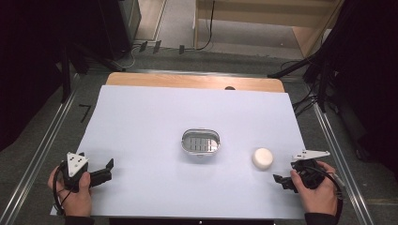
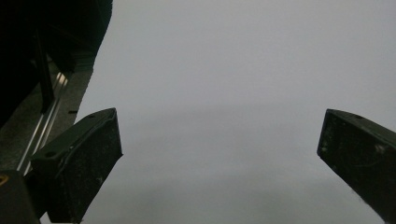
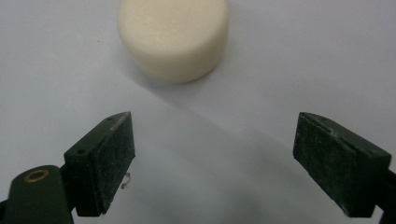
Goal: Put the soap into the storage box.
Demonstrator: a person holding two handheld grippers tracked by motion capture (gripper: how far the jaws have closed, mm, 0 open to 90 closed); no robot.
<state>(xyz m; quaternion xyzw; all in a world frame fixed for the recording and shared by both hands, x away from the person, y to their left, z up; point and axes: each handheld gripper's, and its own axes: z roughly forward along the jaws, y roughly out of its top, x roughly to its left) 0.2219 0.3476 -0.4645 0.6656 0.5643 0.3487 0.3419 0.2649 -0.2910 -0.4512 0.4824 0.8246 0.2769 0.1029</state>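
Note:
A small oval metal dish point(image 1: 200, 143) with a slotted insert sits at the middle of the white sheet point(image 1: 155, 122). Right of it lies a round cream-coloured puck point(image 1: 262, 158) point(image 3: 173, 37). My right gripper point(image 1: 280, 180) point(image 3: 215, 135) rests near the front right corner, held by a hand, its jaws open and pointing at the puck a short way off, with nothing between them. At the front left my left gripper point(image 1: 109, 171) point(image 2: 219, 135) is held low over the sheet, jaws wide open and empty.
The wooden tabletop point(image 1: 195, 82) shows beyond the sheet's far edge. Metal rails point(image 1: 42, 150) point(image 2: 44, 128) run along both sides of the table. Black stands and cables point(image 1: 305, 101) crowd the far right, and dark drapes hang at both sides.

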